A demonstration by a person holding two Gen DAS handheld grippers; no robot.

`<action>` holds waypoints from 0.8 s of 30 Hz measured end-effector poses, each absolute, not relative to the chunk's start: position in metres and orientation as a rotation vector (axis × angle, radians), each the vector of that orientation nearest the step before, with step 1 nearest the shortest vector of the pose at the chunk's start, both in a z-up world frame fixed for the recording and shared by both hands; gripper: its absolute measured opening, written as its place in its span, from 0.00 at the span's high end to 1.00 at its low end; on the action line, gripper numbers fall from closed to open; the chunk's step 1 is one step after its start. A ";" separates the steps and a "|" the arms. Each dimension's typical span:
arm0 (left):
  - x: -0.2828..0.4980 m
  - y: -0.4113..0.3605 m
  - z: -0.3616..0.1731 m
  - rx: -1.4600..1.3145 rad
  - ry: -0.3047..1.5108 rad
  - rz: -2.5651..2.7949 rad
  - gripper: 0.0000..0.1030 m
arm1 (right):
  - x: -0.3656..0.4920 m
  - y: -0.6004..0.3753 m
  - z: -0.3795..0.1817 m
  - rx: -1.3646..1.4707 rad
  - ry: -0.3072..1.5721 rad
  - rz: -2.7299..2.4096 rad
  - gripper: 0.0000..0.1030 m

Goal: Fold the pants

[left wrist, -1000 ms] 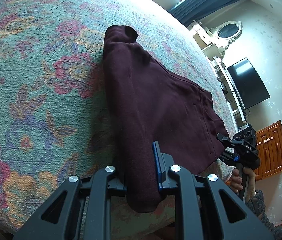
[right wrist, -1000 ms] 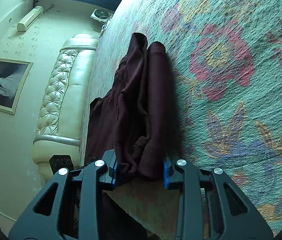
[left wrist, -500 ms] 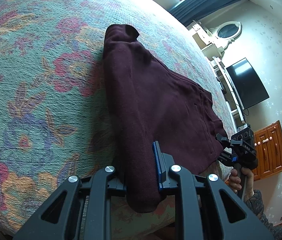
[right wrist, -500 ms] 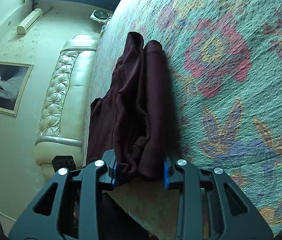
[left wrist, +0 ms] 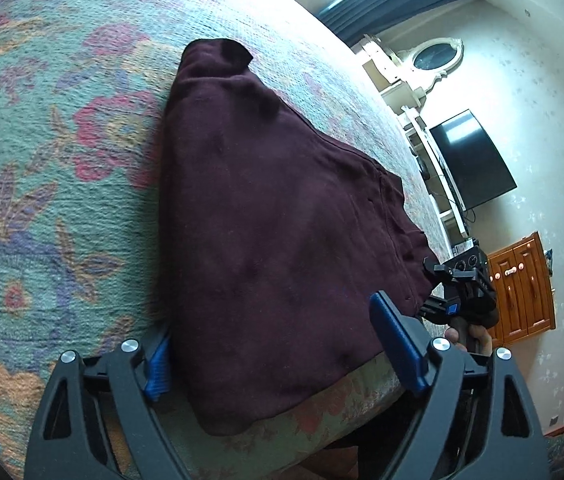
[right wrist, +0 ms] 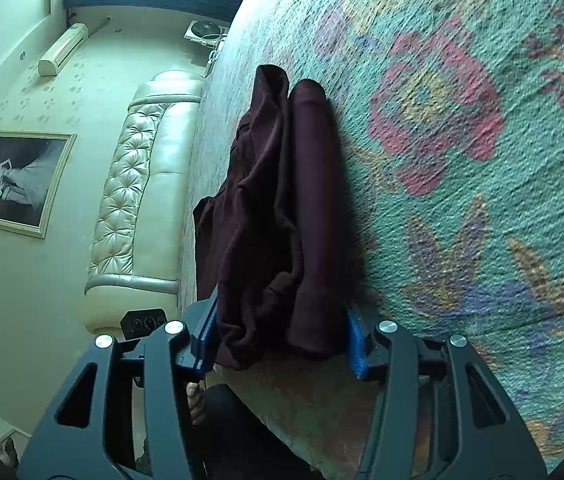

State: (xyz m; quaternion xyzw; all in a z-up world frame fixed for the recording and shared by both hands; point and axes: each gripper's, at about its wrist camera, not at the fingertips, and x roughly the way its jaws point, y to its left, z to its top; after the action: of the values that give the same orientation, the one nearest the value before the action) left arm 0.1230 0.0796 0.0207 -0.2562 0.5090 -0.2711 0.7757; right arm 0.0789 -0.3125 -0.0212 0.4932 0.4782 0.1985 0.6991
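The left gripper point(left wrist: 282, 364) has just been opening: its jaws stand wide apart, the dark maroon pants point(left wrist: 282, 220) lying loose between them on the floral bed cover point(left wrist: 42, 160). The right gripper point(right wrist: 282, 344) has also been opening; the bunched pants point(right wrist: 282, 220) sit between its jaws, whose blue pads barely clear the cloth. No writing is legible.

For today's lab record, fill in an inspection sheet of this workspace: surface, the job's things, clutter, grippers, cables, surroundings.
Surface: floral bedspread, covering the bed.
Job's things: maroon pants, folded, one end overhanging the bed's edge.
Clutter: nothing seen.
Grippers: left gripper jaws just opened wide, pants between them, unpinched; right gripper jaws just opened too, fabric still filling the gap.
Cables: thin wires below the television.
Surroundings: tufted headboard, framed picture, wooden cabinet.
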 end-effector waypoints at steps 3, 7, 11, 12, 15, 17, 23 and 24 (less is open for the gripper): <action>0.127 0.079 0.023 -0.548 1.106 -0.575 0.18 | 0.082 -0.310 -0.014 1.051 1.075 0.414 0.50; 0.130 0.079 0.023 -0.516 1.098 -0.530 0.18 | 0.084 -0.311 -0.010 1.040 1.074 0.400 0.49; 0.133 0.076 0.021 -0.483 1.095 -0.502 0.18 | 0.084 -0.317 -0.008 1.016 1.066 0.365 0.48; 0.134 0.076 0.021 -0.476 1.095 -0.496 0.18 | 0.084 -0.318 -0.006 1.001 1.063 0.346 0.47; 0.136 0.070 0.024 -0.415 1.090 -0.467 0.18 | 0.085 -0.318 0.000 0.936 1.062 0.309 0.41; 0.136 0.067 0.027 -0.370 1.083 -0.436 0.18 | 0.084 -0.316 0.007 0.879 1.057 0.278 0.38; 0.115 0.059 0.042 -0.241 0.999 -0.261 0.18 | 0.071 -0.306 0.023 0.729 1.033 0.169 0.30; 0.108 0.059 0.044 -0.234 0.985 -0.230 0.18 | 0.068 -0.303 0.026 0.693 1.023 0.144 0.29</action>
State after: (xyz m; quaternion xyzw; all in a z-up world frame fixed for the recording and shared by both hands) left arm 0.1078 0.0588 0.0441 -0.1117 0.4705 -0.1097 0.8684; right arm 0.0678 -0.3030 0.0264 0.3248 0.4792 0.0674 0.8126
